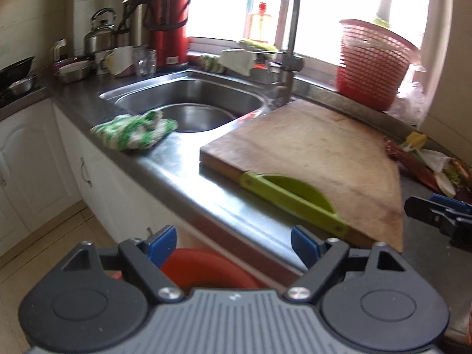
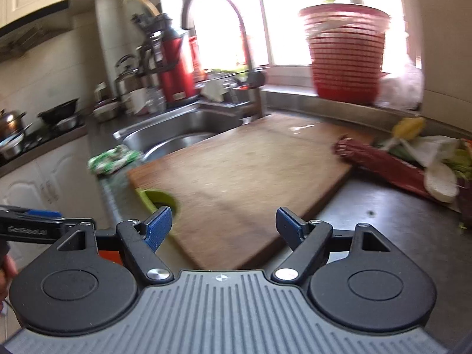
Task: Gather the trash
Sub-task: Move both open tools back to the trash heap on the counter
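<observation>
Wooden and well worn, a cutting board point(image 2: 236, 183) lies on the grey bench point(image 2: 392, 224) just beside the steel sink point(image 1: 188, 100), with a green plastic scraper point(image 1: 295, 197) resting along its near edge. The trash is a heap of scraps point(image 2: 424, 159) on the bench past the board's right end: a dark red wrapper, white plastic, and yellow and green bits, touching or overlapping one another. A red mesh basket point(image 2: 345, 56) stands on the window ledge behind the board, and a green-and-white cloth point(image 1: 135, 131) lies on the sink's front rim. The left gripper point(image 1: 233, 244) hangs off the bench's front edge with a red bucket point(image 1: 206, 268) below it, its blue fingers point(image 1: 162, 243) spread wide with nothing between them. The right gripper point(image 2: 224, 227) hovers above the near end of the board, fingers equally wide apart and empty, well short of the scraps.
</observation>
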A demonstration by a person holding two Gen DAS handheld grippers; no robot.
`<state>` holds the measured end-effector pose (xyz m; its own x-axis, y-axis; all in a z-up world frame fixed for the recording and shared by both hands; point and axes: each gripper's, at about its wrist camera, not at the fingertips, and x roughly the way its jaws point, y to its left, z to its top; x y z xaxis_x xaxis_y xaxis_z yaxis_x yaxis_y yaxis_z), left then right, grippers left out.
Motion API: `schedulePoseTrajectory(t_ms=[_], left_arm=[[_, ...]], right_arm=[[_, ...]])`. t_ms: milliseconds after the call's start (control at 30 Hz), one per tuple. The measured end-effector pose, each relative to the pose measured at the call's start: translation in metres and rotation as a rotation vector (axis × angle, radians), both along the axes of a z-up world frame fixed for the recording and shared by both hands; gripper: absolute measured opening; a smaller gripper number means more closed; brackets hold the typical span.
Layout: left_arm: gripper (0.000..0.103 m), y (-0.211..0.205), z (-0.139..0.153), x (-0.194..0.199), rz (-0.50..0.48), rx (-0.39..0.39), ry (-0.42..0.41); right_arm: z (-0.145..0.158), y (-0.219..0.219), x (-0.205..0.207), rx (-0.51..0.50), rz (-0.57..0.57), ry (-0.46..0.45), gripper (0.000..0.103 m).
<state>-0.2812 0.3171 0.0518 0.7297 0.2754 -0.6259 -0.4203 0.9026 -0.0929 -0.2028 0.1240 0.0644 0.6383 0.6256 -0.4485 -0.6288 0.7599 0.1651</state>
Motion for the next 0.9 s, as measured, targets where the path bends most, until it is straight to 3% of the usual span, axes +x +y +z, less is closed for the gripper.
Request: schedulePoseTrajectory(t_ms=[533,900], left_arm=[[0.085,-0.057,0.023,0.034,-0.158,0.017,-0.024],[0.085,-0.094,0.034,0.057,-0.243,0.034,-0.014]], right_arm=[[-0.007,-0.114,0.036,0.077,-0.319,-0.025,0.098],[-0.020,-0.181,0.084,0.109,-0.522,-0.044,0.098]])
